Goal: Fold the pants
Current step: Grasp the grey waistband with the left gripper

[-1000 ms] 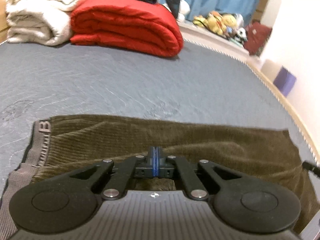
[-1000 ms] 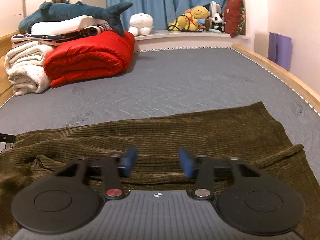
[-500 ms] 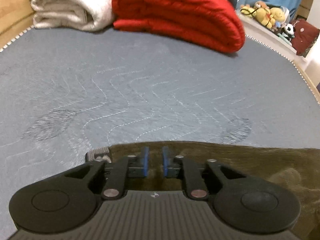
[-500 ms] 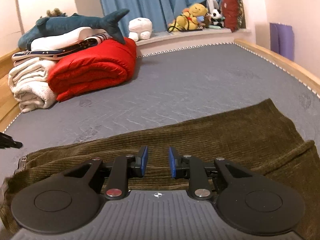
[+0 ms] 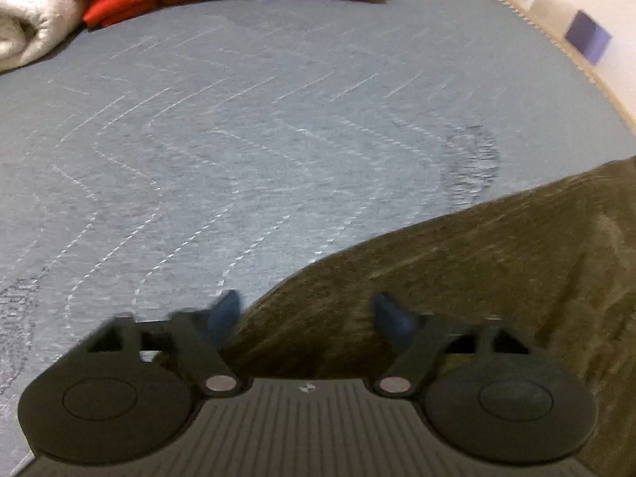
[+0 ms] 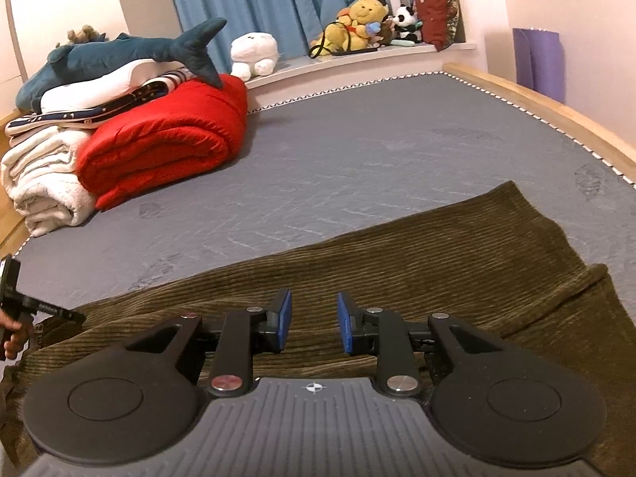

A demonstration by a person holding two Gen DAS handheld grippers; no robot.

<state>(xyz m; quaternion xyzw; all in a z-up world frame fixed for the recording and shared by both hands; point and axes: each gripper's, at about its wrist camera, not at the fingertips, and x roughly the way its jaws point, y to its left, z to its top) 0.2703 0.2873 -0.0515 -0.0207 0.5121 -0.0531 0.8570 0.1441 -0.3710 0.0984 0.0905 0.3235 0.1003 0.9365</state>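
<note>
The left gripper [image 5: 308,312] has just been opening; its blue pads [image 5: 224,312] stand apart over the edge of the olive corduroy pants [image 6: 417,254], and they pinch nothing. The pants lie flat across the grey mattress [image 6: 357,151]. The right gripper [image 6: 314,320] hangs above the cloth with jaws parted, nothing between them. A red folded duvet [image 6: 167,139] lies well apart, at the far left.

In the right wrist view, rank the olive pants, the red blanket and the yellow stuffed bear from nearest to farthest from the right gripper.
From the right gripper:
1. Olive pants, directly under and ahead of the fingers.
2. Red blanket, folded, far left on the bed.
3. Yellow stuffed bear, on the ledge beyond the bed, by the curtain.
</note>
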